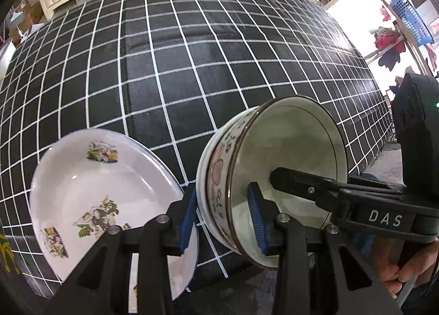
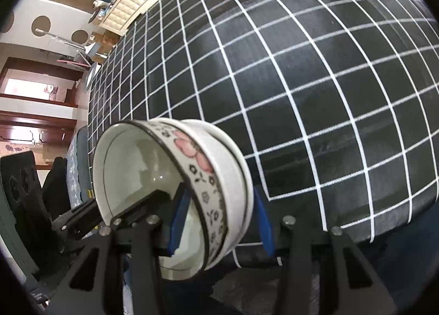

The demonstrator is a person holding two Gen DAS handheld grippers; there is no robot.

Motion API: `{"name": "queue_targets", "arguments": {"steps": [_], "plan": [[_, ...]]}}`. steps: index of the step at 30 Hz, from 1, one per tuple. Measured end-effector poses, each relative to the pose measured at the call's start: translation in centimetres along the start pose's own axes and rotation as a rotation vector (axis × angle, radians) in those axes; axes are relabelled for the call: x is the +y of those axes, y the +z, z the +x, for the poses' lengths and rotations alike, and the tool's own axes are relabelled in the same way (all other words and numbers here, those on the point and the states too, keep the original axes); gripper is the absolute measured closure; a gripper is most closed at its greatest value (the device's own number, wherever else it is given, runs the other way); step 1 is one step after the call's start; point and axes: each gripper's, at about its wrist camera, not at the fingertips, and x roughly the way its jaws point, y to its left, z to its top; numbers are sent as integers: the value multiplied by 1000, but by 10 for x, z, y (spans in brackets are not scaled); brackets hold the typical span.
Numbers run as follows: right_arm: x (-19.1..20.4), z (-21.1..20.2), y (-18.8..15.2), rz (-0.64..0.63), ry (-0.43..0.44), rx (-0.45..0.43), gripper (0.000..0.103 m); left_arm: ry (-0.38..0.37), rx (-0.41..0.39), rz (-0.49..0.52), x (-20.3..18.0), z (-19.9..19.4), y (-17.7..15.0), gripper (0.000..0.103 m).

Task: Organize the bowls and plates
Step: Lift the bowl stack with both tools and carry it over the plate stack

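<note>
The left gripper (image 1: 223,221) and right gripper (image 2: 221,223) each clenched their ribbed blue fingers (image 1: 256,220) on the wall of two nested glossy ceramic bowls (image 1: 274,177), tipped sideways above the grid-patterned black counter (image 1: 192,67). Beside them a round, shallow white plate (image 1: 90,186) with printed pictures lay on a second one.

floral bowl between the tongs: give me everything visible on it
The floral bowl looks like glazed ceramic: white, with a pink-flower and black-motif band outside, a dark rim line and a plain pale inside. It is tipped on its side off the checked tablecloth, nested in a plain white bowl. The left tongs and right tongs each straddle the wall, one blue pad inside, one outside.
</note>
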Motion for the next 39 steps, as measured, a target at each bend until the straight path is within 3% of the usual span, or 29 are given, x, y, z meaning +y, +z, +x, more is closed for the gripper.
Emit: {"name": "queue_targets", "arguments": {"steps": [11, 21, 27, 39], "plan": [[56, -15, 2, -100, 8, -14, 54, 41, -104, -63, 20, -59, -5, 68], [116, 17, 1, -189, 37, 45, 55, 98, -125, -197, 76, -96, -26, 68], [137, 43, -3, -221, 45, 95, 56, 119, -113, -256, 108, -96, -44, 68], [139, 75, -4, -188, 40, 171, 57, 124, -78, -317, 123, -74, -54, 68]]}}
